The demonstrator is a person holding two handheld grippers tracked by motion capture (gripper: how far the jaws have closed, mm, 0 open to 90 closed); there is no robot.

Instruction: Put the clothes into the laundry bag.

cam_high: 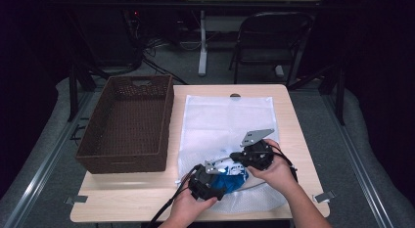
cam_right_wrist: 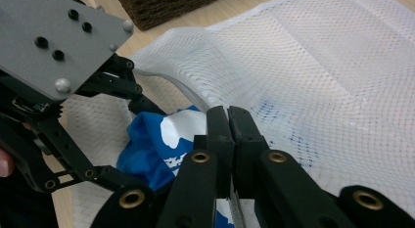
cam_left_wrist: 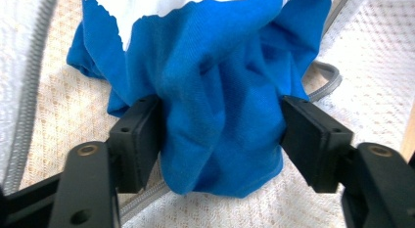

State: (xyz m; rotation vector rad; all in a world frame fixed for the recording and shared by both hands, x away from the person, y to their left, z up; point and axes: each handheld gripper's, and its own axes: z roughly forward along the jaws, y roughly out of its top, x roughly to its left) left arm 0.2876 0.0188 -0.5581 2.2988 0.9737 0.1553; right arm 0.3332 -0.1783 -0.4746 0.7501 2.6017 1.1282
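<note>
Both grippers at mesh bag [cam_high: 227, 125] mouth: left gripper [cam_left_wrist: 220, 135] clamps blue cloth [cam_left_wrist: 215, 91]; right gripper [cam_right_wrist: 229, 125] closed, probably pinching mesh edge. Basket [cam_high: 128, 121] empty.

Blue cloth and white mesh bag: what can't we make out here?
- Blue cloth with white print: what kind of item it is; bunched, top cut off, left gripper view.
- Right gripper: what its shut jaws pinch, white mesh laundry bag or zipper; hidden between them.
- Blue cloth, high view: mostly covered by left gripper.
</note>
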